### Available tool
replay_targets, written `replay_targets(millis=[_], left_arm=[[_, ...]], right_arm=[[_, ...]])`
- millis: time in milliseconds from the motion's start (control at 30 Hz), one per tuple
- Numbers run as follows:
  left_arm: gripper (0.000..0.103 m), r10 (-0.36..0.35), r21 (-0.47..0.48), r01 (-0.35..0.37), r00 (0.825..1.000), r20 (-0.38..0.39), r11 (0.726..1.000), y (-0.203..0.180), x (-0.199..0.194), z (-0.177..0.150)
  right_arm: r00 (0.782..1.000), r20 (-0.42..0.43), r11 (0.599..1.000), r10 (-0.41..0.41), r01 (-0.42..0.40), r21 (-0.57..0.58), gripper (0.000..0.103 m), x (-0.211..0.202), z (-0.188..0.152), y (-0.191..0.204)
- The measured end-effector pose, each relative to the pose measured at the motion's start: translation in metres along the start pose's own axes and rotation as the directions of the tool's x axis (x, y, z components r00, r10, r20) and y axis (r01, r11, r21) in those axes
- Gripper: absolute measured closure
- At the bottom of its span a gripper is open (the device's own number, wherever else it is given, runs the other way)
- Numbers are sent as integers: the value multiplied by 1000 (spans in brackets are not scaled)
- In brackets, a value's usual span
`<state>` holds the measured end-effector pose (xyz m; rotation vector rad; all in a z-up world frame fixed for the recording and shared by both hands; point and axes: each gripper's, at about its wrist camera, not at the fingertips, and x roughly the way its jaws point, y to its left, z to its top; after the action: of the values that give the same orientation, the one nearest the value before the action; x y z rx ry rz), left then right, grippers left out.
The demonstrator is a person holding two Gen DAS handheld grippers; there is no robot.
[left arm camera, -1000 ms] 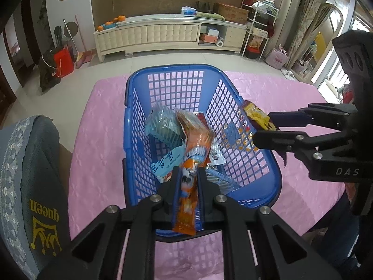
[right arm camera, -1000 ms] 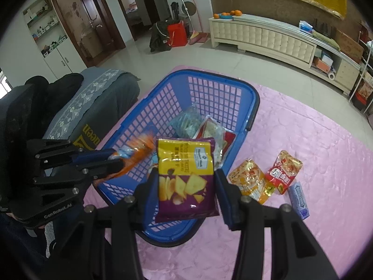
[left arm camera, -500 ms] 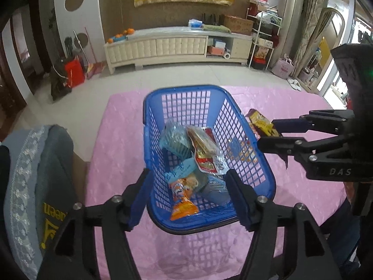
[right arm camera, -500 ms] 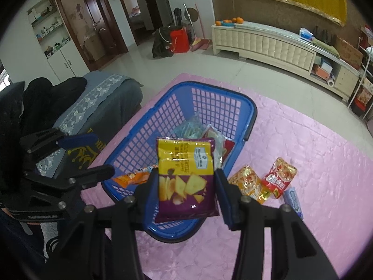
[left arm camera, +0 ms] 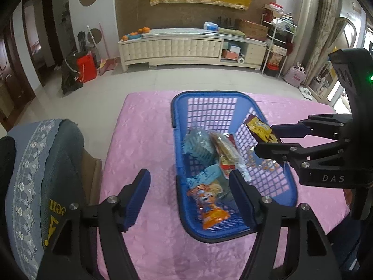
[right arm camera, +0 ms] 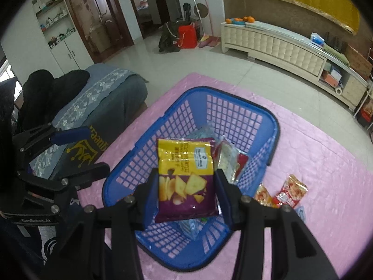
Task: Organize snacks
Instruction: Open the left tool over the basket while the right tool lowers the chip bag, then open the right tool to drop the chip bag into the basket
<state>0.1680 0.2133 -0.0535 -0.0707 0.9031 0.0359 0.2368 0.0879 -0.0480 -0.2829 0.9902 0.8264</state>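
Pink quilted cloth (left arm camera: 144,140) covers the table in a living room with a long cream sideboard (left arm camera: 186,46) behind. Between the right gripper (right arm camera: 186,186) jaws sits a yellow-and-purple chip bag (right arm camera: 185,177), pinched by both pads above the blue basket (right arm camera: 233,107); its print is too blurred to read. That gripper's body reads "DAS" in the left wrist view. The left gripper (left arm camera: 190,191) has just been opening, its jaws wide apart with nothing between them. Below them an orange snack packet (left arm camera: 209,207) lies in the basket beside a pale blue packet (left arm camera: 198,144) and others. Two red and orange packets (right arm camera: 289,193) lie on the cloth just beside the basket. A grey chair cover (left arm camera: 46,186) shows yellow letters, partly "queen".
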Motion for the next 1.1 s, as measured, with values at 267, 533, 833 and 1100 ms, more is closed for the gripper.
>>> replay_targets(millis=[267,533,833,1100], left_arm=[[35,-4,-39,3,1000,-24,999,21,19,-1],[35,-5,-66,4,1000,-28,998,31,25,-1],[35,-2,-80,-1,999,-32,997,30,19,-6],[35,-12,-46,11,1000,-9,999,7,1,-2]], right_arm=[[997,-80,1000,3,-2,13,52,48,13,3],[994,-113,1000,13,-9,29,34,79,30,3],[996,-87,999,-21,25,47,16,61,26,-6],[998,-53,996,-45,49,69,16,26,17,-21]])
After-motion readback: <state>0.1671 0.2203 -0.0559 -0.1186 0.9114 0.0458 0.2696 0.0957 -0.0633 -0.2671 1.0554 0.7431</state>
